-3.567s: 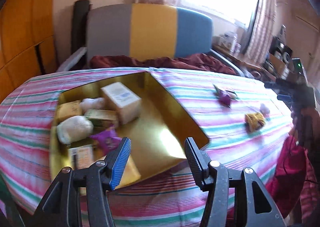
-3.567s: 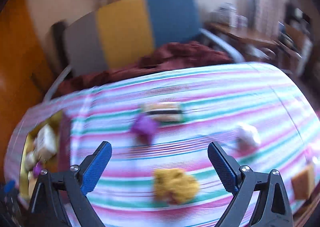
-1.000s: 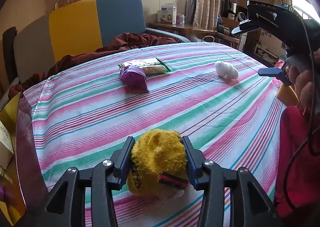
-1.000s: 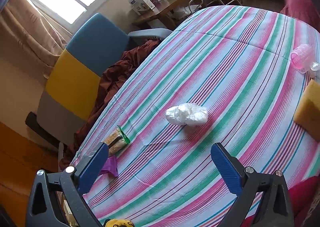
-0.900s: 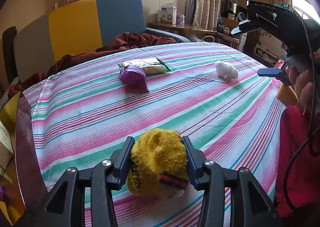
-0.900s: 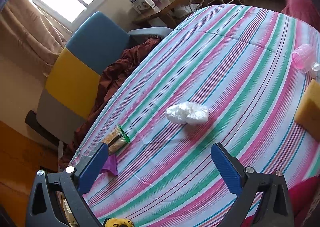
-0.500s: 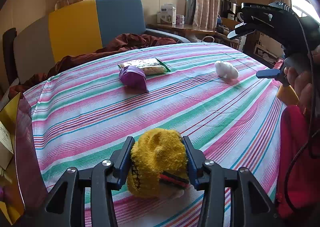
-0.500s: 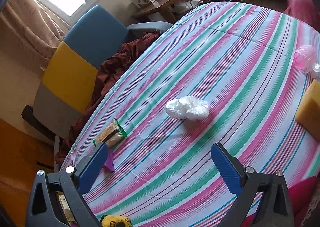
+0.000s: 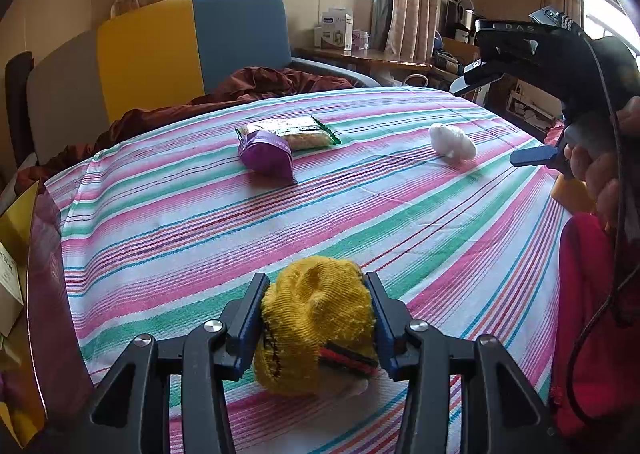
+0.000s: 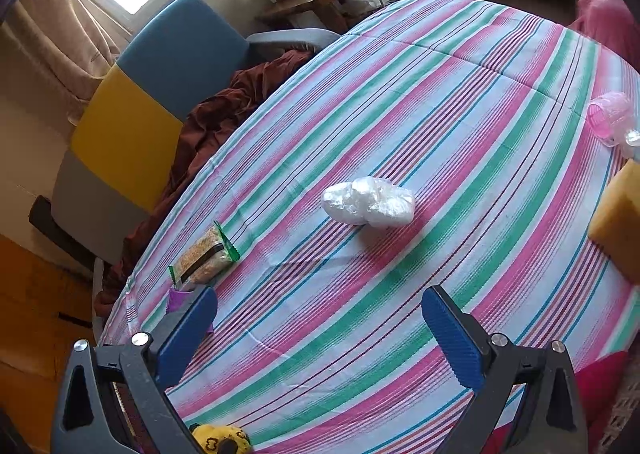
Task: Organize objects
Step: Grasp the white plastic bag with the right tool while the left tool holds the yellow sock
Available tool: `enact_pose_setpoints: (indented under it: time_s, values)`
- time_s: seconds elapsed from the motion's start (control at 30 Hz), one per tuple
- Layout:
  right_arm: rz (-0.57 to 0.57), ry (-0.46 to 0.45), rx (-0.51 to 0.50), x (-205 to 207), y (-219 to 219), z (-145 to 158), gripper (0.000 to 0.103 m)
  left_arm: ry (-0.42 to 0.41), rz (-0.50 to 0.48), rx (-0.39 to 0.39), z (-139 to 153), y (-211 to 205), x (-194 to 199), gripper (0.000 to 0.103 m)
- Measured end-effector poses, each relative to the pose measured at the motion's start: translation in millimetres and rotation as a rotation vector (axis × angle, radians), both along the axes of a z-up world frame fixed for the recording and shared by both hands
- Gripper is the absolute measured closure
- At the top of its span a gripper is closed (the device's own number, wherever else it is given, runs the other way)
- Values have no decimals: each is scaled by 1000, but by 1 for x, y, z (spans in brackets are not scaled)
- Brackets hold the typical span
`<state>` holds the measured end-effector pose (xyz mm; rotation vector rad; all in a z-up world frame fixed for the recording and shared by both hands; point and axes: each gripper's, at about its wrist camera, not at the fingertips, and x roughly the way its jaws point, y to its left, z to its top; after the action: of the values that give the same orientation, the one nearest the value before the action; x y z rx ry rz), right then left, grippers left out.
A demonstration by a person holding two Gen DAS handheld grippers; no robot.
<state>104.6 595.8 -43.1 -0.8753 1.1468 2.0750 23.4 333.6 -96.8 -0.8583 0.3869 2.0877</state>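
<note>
My left gripper [image 9: 316,306] is shut on a yellow knitted sock bundle [image 9: 316,324] that rests on the striped tablecloth [image 9: 360,214] near its front edge. Farther back lie a purple pouch [image 9: 266,156], a green-edged snack packet [image 9: 296,134] behind it, and a white plastic-wrapped bundle [image 9: 452,142] to the right. My right gripper [image 10: 320,330] hangs open above the cloth with nothing between its fingers; the white plastic-wrapped bundle [image 10: 368,202] lies ahead of it. The yellow sock bundle [image 10: 220,440] peeks in at the bottom edge of the right wrist view.
A gold box [image 9: 18,238] with packets stands at the left edge. A yellow sponge [image 10: 618,220] and a pink plastic cup [image 10: 610,118] sit at the right side of the cloth. A grey, yellow and blue chair [image 9: 160,54] with dark red fabric stands behind the table.
The left gripper has kept still, shut on the sock. The right gripper has tipped slightly, and the white bundle and snack packet sit a little lower in its view.
</note>
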Motion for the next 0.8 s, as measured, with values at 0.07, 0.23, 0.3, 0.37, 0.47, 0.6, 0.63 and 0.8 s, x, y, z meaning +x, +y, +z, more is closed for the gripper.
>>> enact_pose_setpoints:
  time_s: [0.07,0.23,0.3,0.37,0.47,0.6,0.63,0.8]
  values:
    - [0,-5,-18,-1,0,-3,0,-2,0,1,0,0,0,55]
    - [28,-50,-124,-10,6,-20,0,-9,-3,5,-1,0,-2,55]
    - [23,-58,-168,-11,13,-25,2,-17,-5,11,-1,0,-3,55]
    - [19,-70,-148,-10,22,-21,2,-27,-5,16,-2,-1,-4,54]
    - [4,-116,-67,-10,36,-9,2,-30,-7,18,-2,-1,-4,54]
    - [-18,-207,38,-14,55,-1,2,-35,-8,20,-3,-1,-4,54]
    - [-14,-228,56,-17,59,-1,3,-35,-8,20,-3,-1,-4,53]
    - [64,-306,63,-39,70,-12,23,-39,-13,13,-4,0,-4,50]
